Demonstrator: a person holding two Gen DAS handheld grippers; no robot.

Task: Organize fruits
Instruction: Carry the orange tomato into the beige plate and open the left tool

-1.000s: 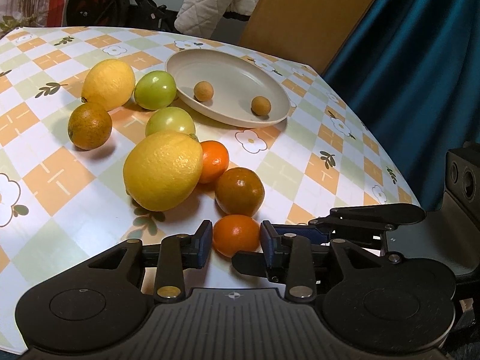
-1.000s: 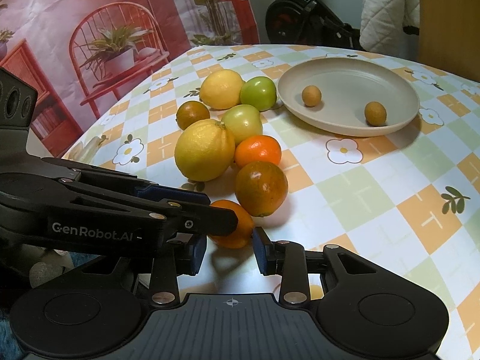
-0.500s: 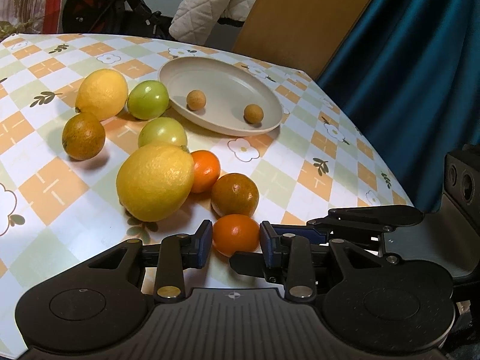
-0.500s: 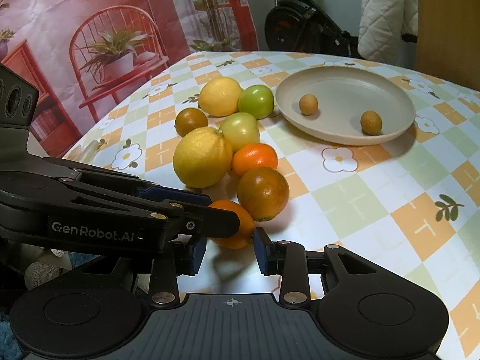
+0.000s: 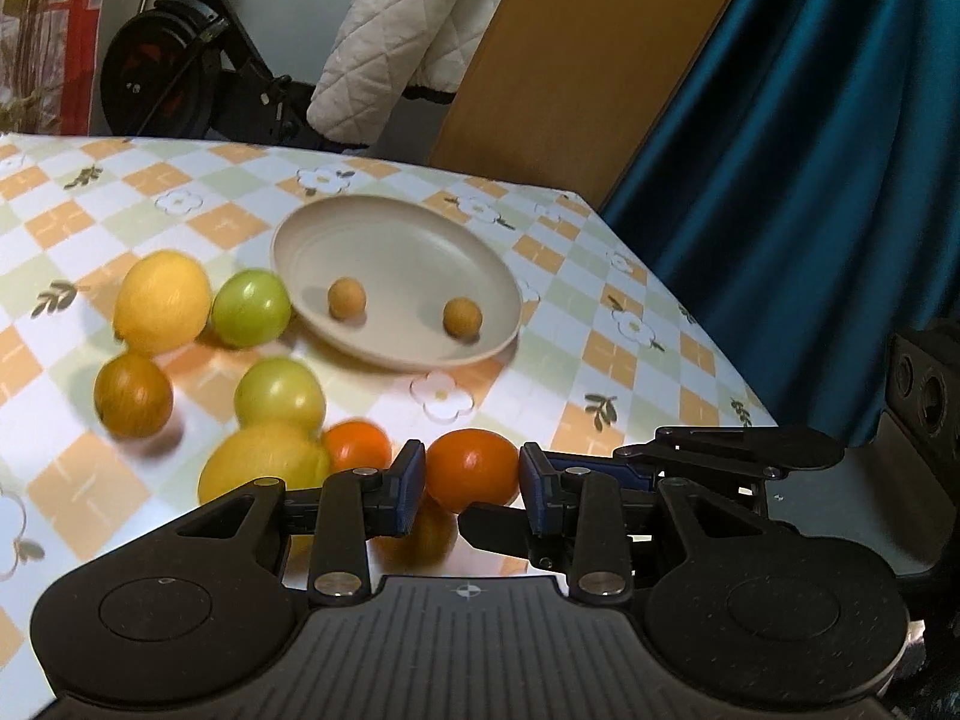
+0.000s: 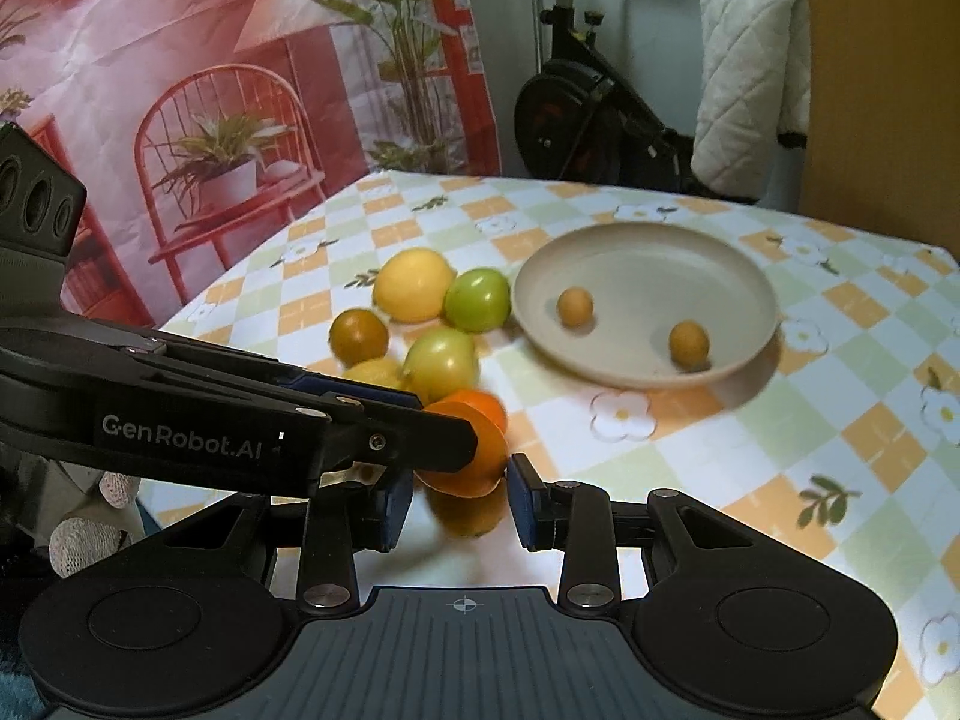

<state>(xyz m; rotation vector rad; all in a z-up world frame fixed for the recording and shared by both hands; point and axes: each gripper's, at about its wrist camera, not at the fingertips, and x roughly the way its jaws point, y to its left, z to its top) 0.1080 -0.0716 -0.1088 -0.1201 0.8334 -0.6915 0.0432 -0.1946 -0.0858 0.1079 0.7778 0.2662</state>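
My left gripper [image 5: 472,483] fingers grip the orange [image 5: 472,468], near side of the plate [image 5: 384,240], above the checkered desk [image 5: 630,360]; its long axis lies across. My right gripper [image 6: 459,495]: cannot tell.

Left tool [image 5: 472,483] clamps an orange [image 5: 472,468], clear of the desk [image 5: 630,372]. Beige plate [image 5: 384,228] beyond holds two small brown fruits [image 5: 346,298].

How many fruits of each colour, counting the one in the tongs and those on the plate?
Yellow lemons: 2
Green fruits: 2
Bright oranges: 2
Brownish oranges: 2
Small tan fruits: 2
Total: 10
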